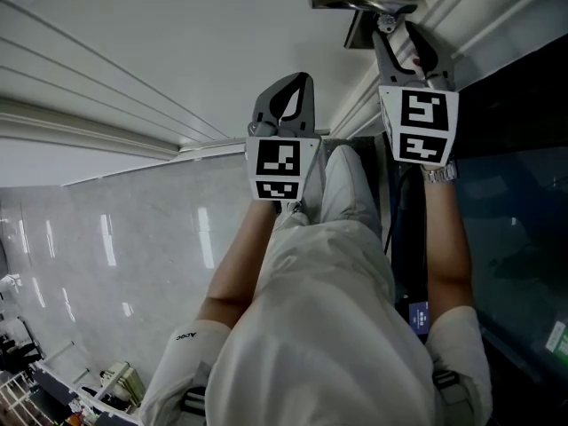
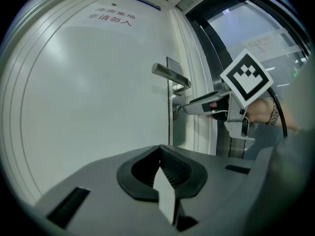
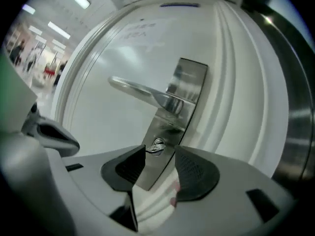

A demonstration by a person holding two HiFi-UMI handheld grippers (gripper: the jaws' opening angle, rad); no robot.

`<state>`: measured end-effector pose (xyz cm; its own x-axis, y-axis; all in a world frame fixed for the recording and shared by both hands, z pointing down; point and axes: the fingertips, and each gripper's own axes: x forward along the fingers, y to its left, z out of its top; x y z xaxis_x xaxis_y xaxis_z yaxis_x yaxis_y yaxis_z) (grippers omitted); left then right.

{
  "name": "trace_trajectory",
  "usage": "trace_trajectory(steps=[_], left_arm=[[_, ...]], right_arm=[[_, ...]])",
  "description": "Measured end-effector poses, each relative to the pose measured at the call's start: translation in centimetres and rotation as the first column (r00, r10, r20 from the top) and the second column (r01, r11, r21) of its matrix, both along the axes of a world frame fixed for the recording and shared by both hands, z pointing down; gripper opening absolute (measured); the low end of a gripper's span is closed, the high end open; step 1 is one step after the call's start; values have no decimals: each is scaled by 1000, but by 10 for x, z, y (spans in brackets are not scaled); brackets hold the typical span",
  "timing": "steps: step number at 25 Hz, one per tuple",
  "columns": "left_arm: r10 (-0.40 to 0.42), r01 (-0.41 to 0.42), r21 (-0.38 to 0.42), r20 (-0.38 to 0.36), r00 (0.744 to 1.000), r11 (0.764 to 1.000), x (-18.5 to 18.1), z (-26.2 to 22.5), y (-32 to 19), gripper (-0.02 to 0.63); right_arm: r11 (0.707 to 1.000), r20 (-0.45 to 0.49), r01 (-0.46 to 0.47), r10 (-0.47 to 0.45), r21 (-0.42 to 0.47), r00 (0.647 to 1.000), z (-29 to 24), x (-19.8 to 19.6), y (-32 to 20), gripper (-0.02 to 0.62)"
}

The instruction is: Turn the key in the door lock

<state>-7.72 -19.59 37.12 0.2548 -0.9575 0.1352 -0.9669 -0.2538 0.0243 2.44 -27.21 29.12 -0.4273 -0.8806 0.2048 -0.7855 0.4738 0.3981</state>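
A white door point(image 1: 133, 43) carries a steel lock plate point(image 3: 170, 127) with a lever handle point(image 3: 142, 92) above a small silver key point(image 3: 156, 145) in the keyhole. My right gripper point(image 3: 160, 167) is open at the lock. The key sits between its two tips and the pads stand clear of it on both sides. From the left gripper view, the right gripper point(image 2: 189, 108) points level at the key point(image 2: 179, 110) under the lever handle point(image 2: 170, 75). My left gripper point(image 2: 160, 151) hangs back from the door, shut on nothing. From above, the left gripper point(image 1: 297, 82) is left of the right gripper point(image 1: 386, 27).
A dark glass panel point(image 1: 515, 193) and metal frame stand right of the door. Red lettering point(image 2: 110, 16) is printed high on the door. A pale glossy floor point(image 1: 89, 256) lies to the left. The person's legs point(image 1: 337, 202) are right below the grippers.
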Motion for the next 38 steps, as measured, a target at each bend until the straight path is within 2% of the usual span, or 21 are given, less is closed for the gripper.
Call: trace_trajectory(steps=[2,4,5,7,8,9,11,12,13,19,24,26,30,33,34,35,36,38], left_arm=[[-3,3,4,0,1000,1000,-1,-2,0,8],[-5,5,7,-2,1000,1000,-2,-4,0,8],[-3,4,8,-2,1000,1000,-1,-5,0,8],[2,-2,11,-3,1000,1000,2,-6,1,8],[5,-5,11,-4,1000,1000,3,-5,2,8],[6,-6,10,-4,1000,1000,3,-5,2,8],[3,-3,7,-7,1000,1000,2,-3,3,8],[0,0,5,-8,1000,1000,1,-2,3,8],[-3,3,4,-8,1000,1000,0,-1,3,8],[-25,25,-3,-11,1000,1000,-11,2,5,8],[-31,31,-7,-14,999,1000,-14,3,7,8],[-28,28,-11,-12,1000,1000,-14,5,9,8],[-29,29,-23,-10,1000,999,-16,11,9,8],[-30,30,-35,-6,1000,999,-18,12,8,8],[-28,28,-42,-3,1000,999,-19,11,10,8],[-27,27,-49,-1,1000,998,-20,10,12,8],[-26,26,-54,1,1000,998,-20,10,13,8],[-25,25,-53,1,1000,998,-18,12,16,8]], right_arm=[[996,-171,13,3,91,985,-1,-3,2,164],[987,-335,38,18,159,942,2,-7,3,164],[980,-417,48,39,194,908,4,-8,2,164],[959,-566,74,99,274,818,7,-9,-3,164],[949,-616,93,119,301,779,9,-10,-4,163],[943,-644,108,128,314,755,11,-11,-6,163],[941,-652,114,131,320,747,12,-12,-7,155],[940,-643,108,136,324,753,11,-12,-7,122],[940,-631,97,140,327,763,10,-11,-7,115],[956,-482,-18,163,291,861,6,-10,-7,114],[971,-349,-69,147,229,926,3,-10,-7,114],[973,-316,-71,140,219,938,3,-11,-6,114],[952,-232,-83,155,295,960,5,-8,-2,114],[907,-97,-112,164,406,982,-3,0,12,114],[896,-30,-112,138,430,990,-8,1,21,114],[899,35,-99,93,426,995,-9,1,31,114],[916,87,-66,35,395,996,-5,-1,40,114],[955,152,60,-108,291,982,16,-12,58,106]])
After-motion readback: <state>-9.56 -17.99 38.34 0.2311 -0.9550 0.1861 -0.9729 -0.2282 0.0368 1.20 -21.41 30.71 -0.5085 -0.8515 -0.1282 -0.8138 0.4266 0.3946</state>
